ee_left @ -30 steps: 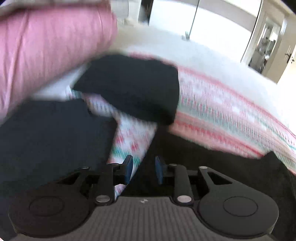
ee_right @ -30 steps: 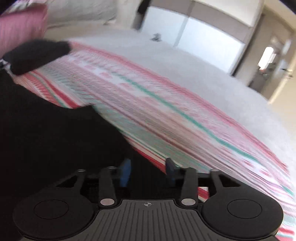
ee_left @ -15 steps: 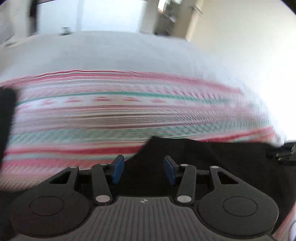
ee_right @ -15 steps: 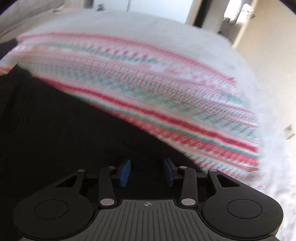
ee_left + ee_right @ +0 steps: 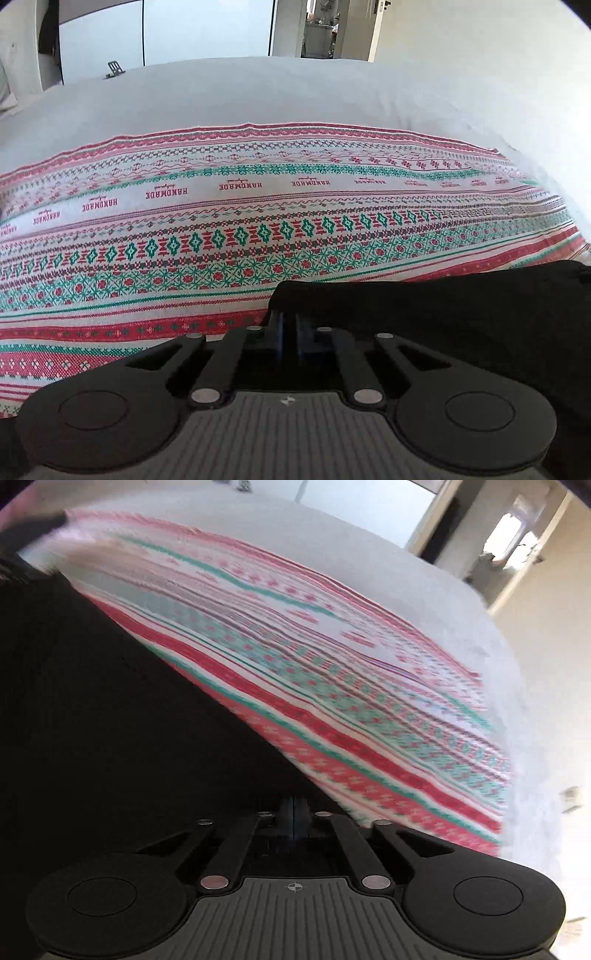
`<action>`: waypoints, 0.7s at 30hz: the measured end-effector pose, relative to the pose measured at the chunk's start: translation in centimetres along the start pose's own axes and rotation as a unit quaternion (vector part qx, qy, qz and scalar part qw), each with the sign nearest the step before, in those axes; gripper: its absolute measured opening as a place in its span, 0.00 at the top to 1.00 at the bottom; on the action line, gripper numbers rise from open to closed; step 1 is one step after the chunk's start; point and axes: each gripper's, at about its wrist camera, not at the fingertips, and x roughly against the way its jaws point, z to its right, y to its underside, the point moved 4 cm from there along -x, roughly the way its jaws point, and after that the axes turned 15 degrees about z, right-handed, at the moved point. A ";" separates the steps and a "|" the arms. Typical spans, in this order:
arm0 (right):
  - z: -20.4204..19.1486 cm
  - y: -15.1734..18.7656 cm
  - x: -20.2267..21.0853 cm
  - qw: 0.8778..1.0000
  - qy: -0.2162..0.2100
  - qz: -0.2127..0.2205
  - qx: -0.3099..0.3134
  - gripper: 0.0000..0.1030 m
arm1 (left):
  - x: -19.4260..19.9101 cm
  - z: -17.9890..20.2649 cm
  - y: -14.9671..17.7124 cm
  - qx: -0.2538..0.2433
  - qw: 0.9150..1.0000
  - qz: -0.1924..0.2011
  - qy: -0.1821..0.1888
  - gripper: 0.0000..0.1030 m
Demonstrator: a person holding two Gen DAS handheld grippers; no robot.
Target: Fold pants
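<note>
Black pants (image 5: pixel 443 325) lie on a red, green and white patterned cloth (image 5: pixel 258 229) spread over a white bed. In the left wrist view a corner of the pants sits over the fingertips, and my left gripper (image 5: pixel 290 328) is shut on that edge, its blue pads together. In the right wrist view the pants (image 5: pixel 129 720) fill the left half, their edge running diagonally across the patterned cloth (image 5: pixel 351 686). My right gripper (image 5: pixel 293 812) is at that edge with its jaws closing, the pads nearly together on the dark fabric.
The white bed (image 5: pixel 258 92) stretches beyond the cloth, with a small dark object (image 5: pixel 114 68) near its far edge. An open doorway (image 5: pixel 321 29) and pale walls lie behind. The right wrist view shows the bed's right edge (image 5: pixel 535 738) and a doorway (image 5: pixel 509 546).
Both views have swung away from the pink pillow and the folded black garment, along the pants. Both grippers stood open over the fabric and have closed on the pants' edge.
</note>
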 end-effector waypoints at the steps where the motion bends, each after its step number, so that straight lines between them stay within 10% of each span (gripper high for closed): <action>1: 0.2 -0.1 0.5 0.999 -0.026 0.006 -0.018 0.80 | -0.1 0.0 0.0 0.005 1.000 -0.003 0.001 0.97; 8: -0.2 -0.7 -1.0 0.997 -0.064 -0.004 -0.042 0.73 | -0.9 -0.9 0.2 0.028 1.000 -0.011 0.005 0.97; 14: -1.5 -1.5 -2.5 0.992 -0.114 -0.051 -0.013 0.97 | -0.7 -0.8 0.1 0.032 0.999 -0.008 -0.001 0.97; 21: -1.7 -3.7 -2.3 0.996 -0.032 -0.017 0.086 0.99 | 0.2 -0.9 -0.3 0.049 0.999 0.014 -0.005 1.00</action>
